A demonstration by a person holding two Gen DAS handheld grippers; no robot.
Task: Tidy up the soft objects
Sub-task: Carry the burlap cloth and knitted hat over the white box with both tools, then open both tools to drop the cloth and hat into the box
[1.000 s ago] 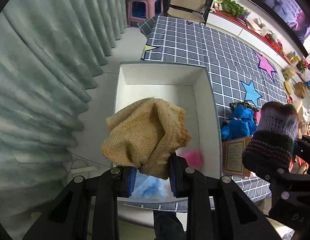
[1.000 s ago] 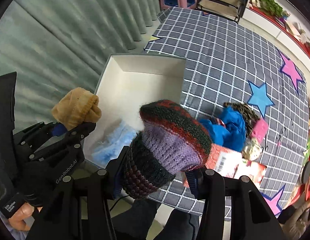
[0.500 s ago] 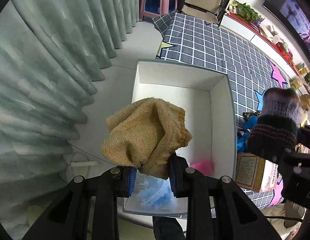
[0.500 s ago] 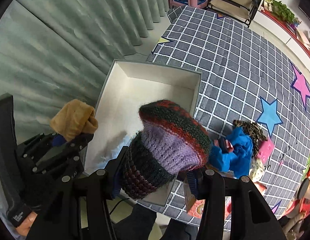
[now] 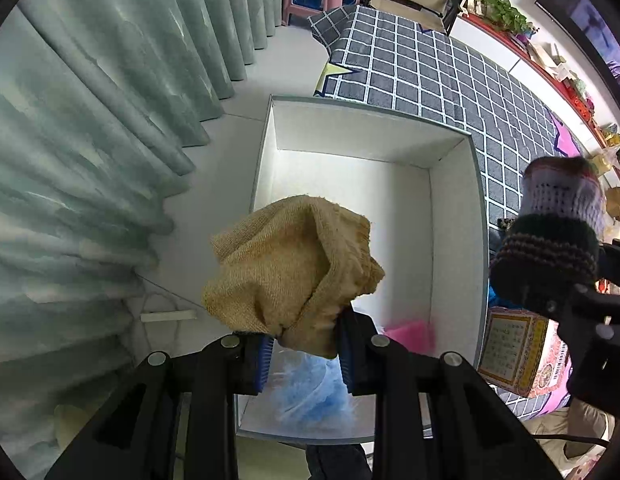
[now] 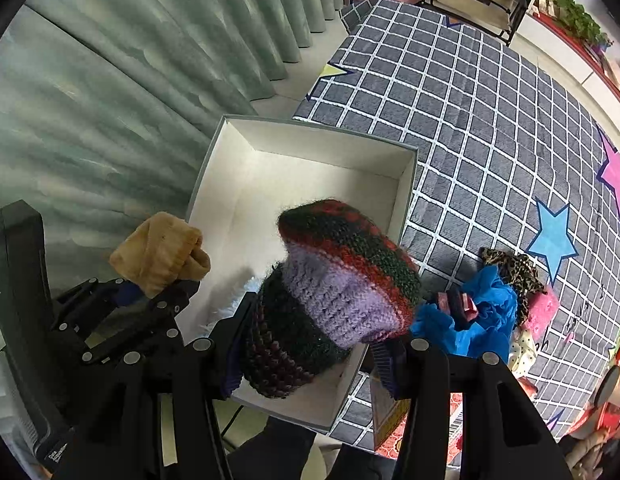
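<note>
Left tool (image 5: pixel 305 354) clenched on a tan knit piece (image 5: pixel 293 268) — the bundle stands up from between the blue pads and hides the near-left part of the white box (image 5: pixel 456 240) below it. Both tools point down over the box. Pale green curtain (image 5: pixel 89 140) hangs off to the left of the left tool.

Inside the box, under and just right of the left tool's fingers: a pale blue fluffy item (image 5: pixel 310 388) and a pink item (image 5: pixel 410 332) lying on the box floor at the near end. The far end of the box floor is bare.

Right tool (image 6: pixel 310 354) grasps a striped knit hat (image 6: pixel 334 292) — dark band at the pads, lilac middle, red and green crown — held over the near-right part of the box. In the right wrist view the left tool shows at far left with its tan piece raised beside the box's left wall.

To the right of the right tool, on the grey checked mat (image 6: pixel 490 120): a heap with a bright blue cloth (image 6: pixel 478 320), a leopard-print piece (image 6: pixel 514 268) and a pink fuzzy piece (image 6: pixel 542 308), close together; whether they touch cannot be told. A printed carton (image 5: pixel 510 356) lies just outside the box's right wall.
</note>
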